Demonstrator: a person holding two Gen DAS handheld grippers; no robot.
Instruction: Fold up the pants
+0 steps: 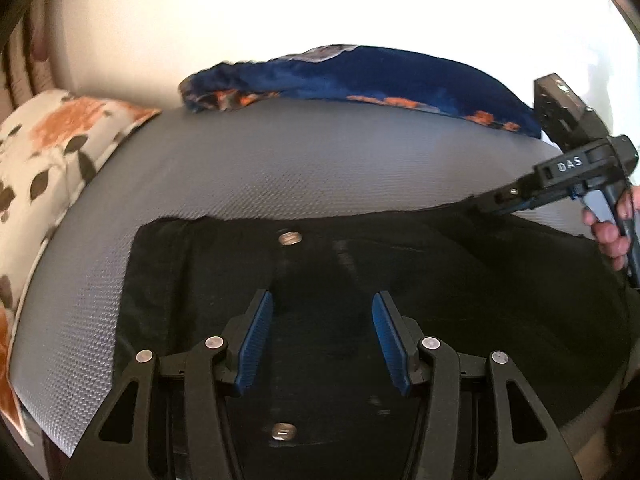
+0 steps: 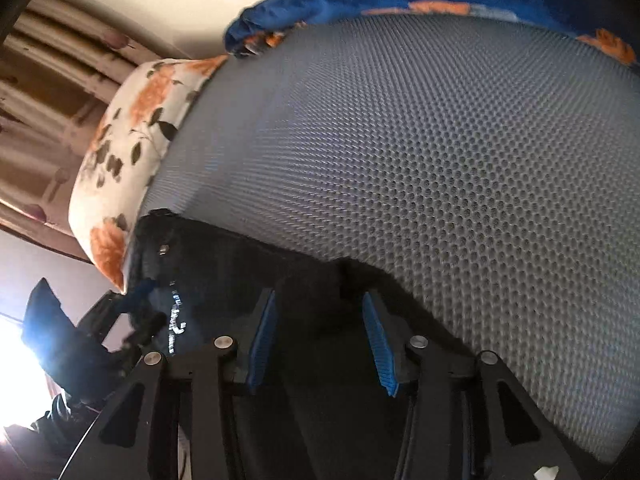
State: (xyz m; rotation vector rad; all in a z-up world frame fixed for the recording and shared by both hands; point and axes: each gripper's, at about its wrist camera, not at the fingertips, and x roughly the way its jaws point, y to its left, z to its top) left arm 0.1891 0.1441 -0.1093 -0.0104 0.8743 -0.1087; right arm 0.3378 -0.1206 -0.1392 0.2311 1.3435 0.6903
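Black pants point(image 1: 360, 272) lie flat on a grey textured mat point(image 1: 248, 168), waistband up, with a metal button point(image 1: 291, 237) near the top edge and another point(image 1: 283, 431) nearer me. My left gripper point(image 1: 322, 300) is open just above the pants' middle, blue pads point(image 1: 256, 340) apart. My right gripper point(image 2: 319, 300) is open over the pants' far edge point(image 2: 240, 256); its pads point(image 2: 380, 344) are empty. In the left wrist view the right gripper's body point(image 1: 568, 168) reaches in at the pants' upper right edge.
A floral orange-and-white pillow point(image 1: 48, 160) lies left of the mat. A blue and orange cloth point(image 1: 360, 76) lies along the mat's far edge by a white wall. The pillow also shows in the right wrist view point(image 2: 128, 144), with curtains behind.
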